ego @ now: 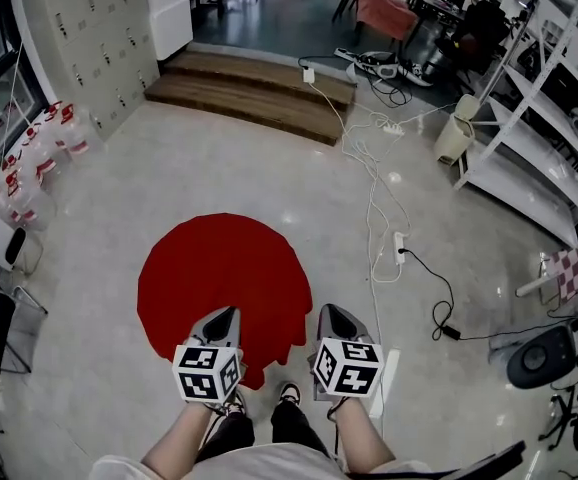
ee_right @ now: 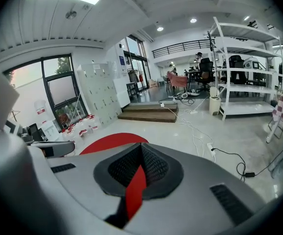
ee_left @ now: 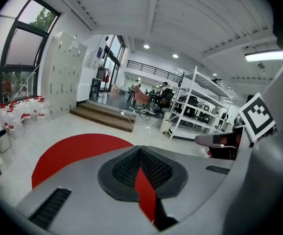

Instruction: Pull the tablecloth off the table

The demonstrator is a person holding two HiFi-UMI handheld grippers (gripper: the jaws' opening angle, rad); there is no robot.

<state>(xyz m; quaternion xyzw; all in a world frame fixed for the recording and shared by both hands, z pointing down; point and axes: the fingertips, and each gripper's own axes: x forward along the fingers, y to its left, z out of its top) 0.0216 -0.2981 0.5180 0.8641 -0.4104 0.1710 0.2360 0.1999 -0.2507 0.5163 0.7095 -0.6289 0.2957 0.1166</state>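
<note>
Head view, left gripper (ego: 227, 314): the jaws were seen shut together, clamped on the near edge of the red tablecloth (ego: 217, 273).
Head view, right gripper (ego: 331, 311): the jaws were likewise closed, and the same near edge was pinched at the cloth's lower right.
Left gripper view: a narrow red strip of cloth was held between the dark meshed pads (ee_left: 124, 169), running straight along the jaws' line.
Right gripper view: a matching red strip was gripped between the pads (ee_right: 156, 166).
Tablecloth place: it was spread in the lower centre-left of the head view, over the pale floor (ego: 129, 168), just above the person's shoes (ego: 289, 394).
Containers: white jugs with red caps (ego: 31, 158) were grouped at the upper left; a pale bin (ego: 454, 136) was set at the upper right beside the white shelving (ego: 529, 158). Their contents could not be made out.
Cloth shape and axis: a round outline was shown, so no long axis could be told; the lower edge was drawn into uneven folds toward both grippers.
</note>
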